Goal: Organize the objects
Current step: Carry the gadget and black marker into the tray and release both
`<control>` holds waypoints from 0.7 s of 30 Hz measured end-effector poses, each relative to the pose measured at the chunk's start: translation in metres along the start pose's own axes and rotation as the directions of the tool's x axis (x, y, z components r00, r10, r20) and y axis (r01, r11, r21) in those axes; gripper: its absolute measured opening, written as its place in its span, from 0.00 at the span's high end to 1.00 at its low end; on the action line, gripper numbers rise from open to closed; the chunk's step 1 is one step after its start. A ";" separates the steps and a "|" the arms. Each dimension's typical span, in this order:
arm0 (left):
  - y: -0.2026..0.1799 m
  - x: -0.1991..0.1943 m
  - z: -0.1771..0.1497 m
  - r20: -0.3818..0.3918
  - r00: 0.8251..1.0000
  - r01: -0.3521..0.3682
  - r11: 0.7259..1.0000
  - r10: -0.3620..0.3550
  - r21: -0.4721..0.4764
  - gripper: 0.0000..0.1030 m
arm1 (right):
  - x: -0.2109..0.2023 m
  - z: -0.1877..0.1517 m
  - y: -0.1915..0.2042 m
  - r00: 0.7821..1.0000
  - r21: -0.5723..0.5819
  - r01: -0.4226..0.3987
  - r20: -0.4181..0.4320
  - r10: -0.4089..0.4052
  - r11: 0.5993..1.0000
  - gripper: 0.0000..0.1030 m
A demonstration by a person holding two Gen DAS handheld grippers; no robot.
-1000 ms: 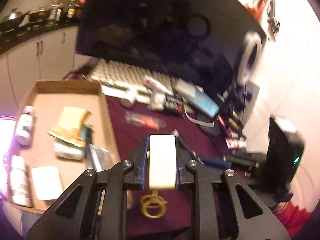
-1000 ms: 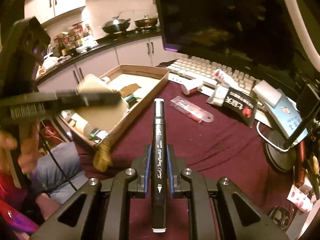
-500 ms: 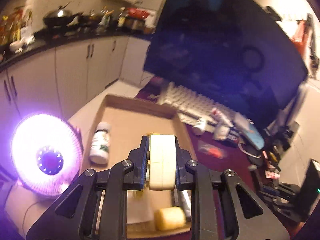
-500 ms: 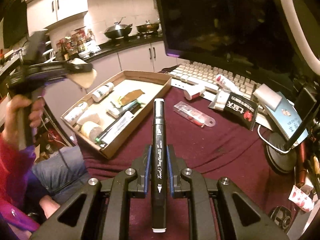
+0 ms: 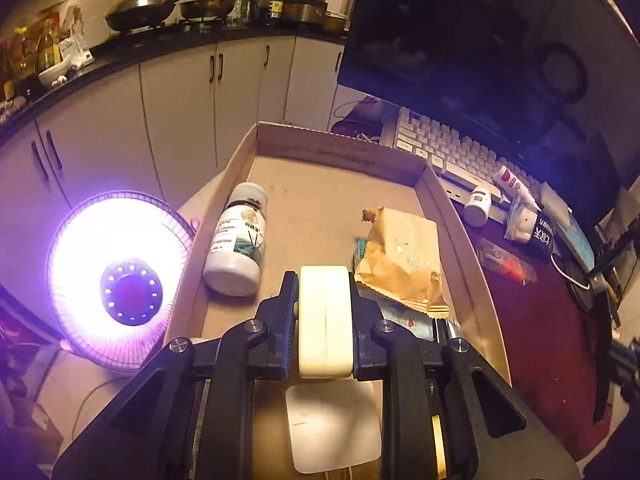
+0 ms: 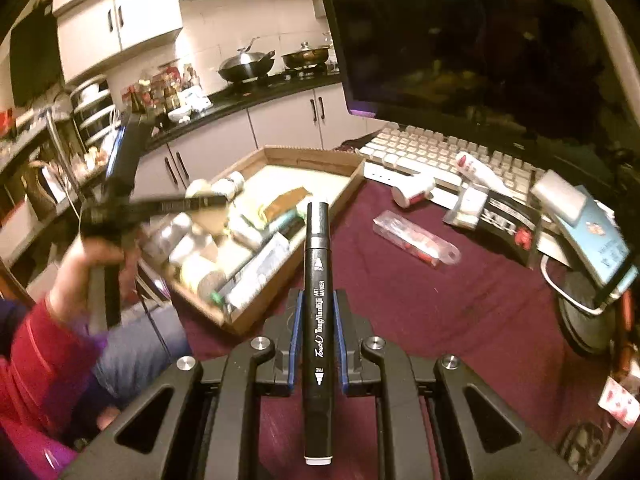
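Left wrist: jaws clamp cream case [image 5: 325,320] above cardboard tray [image 5: 460,236]; right jaws clamp marker [image 6: 317,320].

Box [image 5: 336,148] floor — bare at far end and centre | left blocked: white bottle [image 5: 236,240] lying along wall | right blocked: crumpled brown packet [image 5: 400,256] | outside — glowing heater [image 5: 120,276] close beside left wall

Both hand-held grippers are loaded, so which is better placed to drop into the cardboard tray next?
Left: its hand-held gripper holds the cream case over the cardboard tray; the right, gripping the marker, is over the cloth.
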State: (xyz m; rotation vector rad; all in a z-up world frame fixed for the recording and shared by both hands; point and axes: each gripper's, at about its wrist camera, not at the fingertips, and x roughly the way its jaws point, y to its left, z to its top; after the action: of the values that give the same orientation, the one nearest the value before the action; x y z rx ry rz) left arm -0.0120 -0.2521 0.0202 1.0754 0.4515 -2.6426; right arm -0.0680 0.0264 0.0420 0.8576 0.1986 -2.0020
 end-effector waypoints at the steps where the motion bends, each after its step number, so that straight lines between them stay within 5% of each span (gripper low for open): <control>1: -0.001 0.000 -0.001 0.001 1.000 -0.004 1.000 0.004 0.003 0.81 | 0.007 0.007 0.000 1.000 0.020 -0.018 -0.004 0.018 1.000 0.87; 12: 0.000 -0.003 -0.001 0.004 1.000 -0.013 1.000 0.013 0.011 0.81 | 0.082 0.064 0.009 0.991 0.208 -0.125 -0.028 0.134 0.970 0.87; 21: -0.002 -0.004 -0.003 0.012 1.000 -0.021 0.999 0.020 0.036 0.81 | 0.142 0.076 -0.009 0.996 0.324 -0.049 -0.053 0.070 0.945 0.87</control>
State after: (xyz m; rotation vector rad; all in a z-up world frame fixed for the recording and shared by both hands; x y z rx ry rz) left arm -0.0084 -0.2487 0.0211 1.0689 0.3902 -2.6472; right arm -0.1604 -0.1009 0.0064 1.1210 -0.1234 -1.9807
